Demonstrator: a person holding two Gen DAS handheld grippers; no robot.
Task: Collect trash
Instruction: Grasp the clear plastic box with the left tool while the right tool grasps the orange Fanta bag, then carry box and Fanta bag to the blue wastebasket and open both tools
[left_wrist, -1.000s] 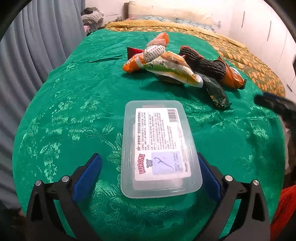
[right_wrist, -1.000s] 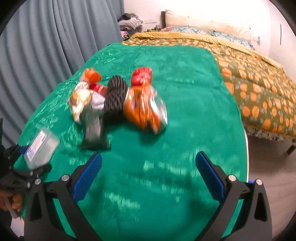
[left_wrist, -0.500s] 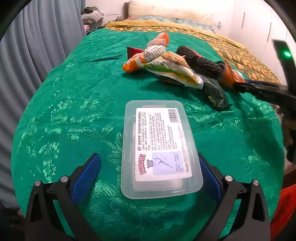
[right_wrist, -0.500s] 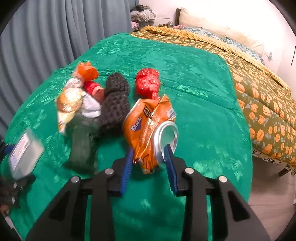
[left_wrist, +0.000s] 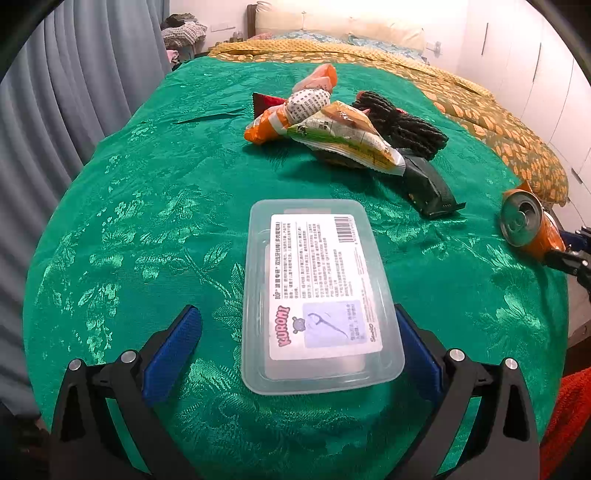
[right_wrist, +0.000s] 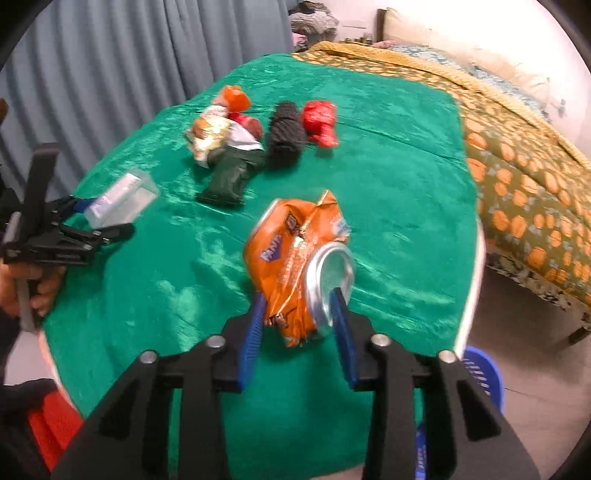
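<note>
A green brocade-covered surface spreads ahead of both claws, beside a bed. Beyond the claws lies a heap of snack wrappers and a dark knitted bundle. The left claw stands apart around a clear plastic box lying flat; only its right pad looks close to the box wall. Stiff, light and smooth, the box is best gripped across its long sides. The right claw carries a crushed orange drink can between its pads, lifted off the surface, jaws opening slightly. The can looks light, thin-walled and sharply creased, silver top facing the camera. It should be gripped across the flattened body.
</note>
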